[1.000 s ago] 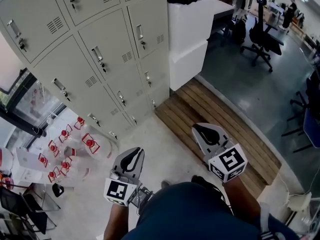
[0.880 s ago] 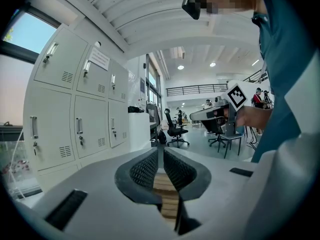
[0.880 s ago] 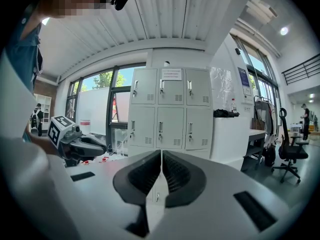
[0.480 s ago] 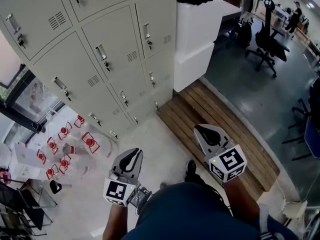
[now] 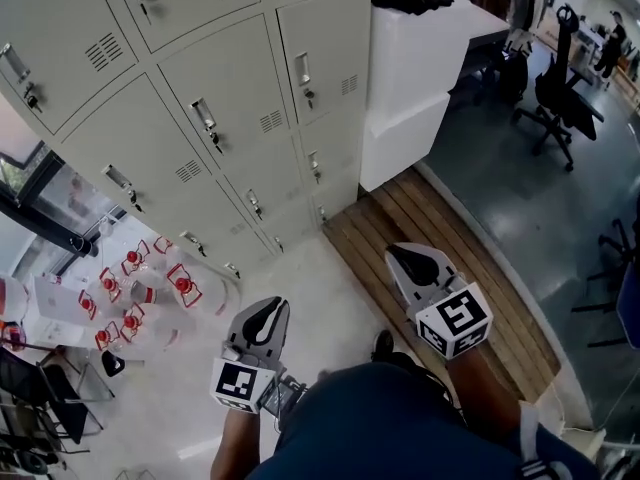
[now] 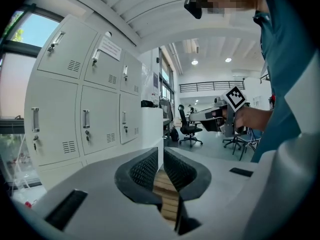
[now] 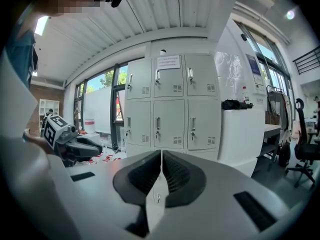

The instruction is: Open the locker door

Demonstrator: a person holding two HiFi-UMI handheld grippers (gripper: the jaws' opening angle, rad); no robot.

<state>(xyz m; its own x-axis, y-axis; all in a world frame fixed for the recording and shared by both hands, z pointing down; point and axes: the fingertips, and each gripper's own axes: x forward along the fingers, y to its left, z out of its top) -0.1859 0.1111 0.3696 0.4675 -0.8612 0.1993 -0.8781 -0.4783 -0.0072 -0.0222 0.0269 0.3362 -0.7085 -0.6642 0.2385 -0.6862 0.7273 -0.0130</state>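
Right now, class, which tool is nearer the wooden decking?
Right. The right tool shows over the decking's left edge in the head view; the left tool is farther left, over pale floor.

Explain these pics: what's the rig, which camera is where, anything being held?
No robot here: a person carries a two-jaw tool in each hand. The top-down picture comes from a camera on their head; it shows the left hand-held gripper and right hand-held gripper above the floor, facing grey lockers, doors closed. The other two pictures come from cameras riding on each tool, looking along its jaws. Both pairs of jaws are together with nothing between them. Beside the lockers are a white counter and a wooden platform.
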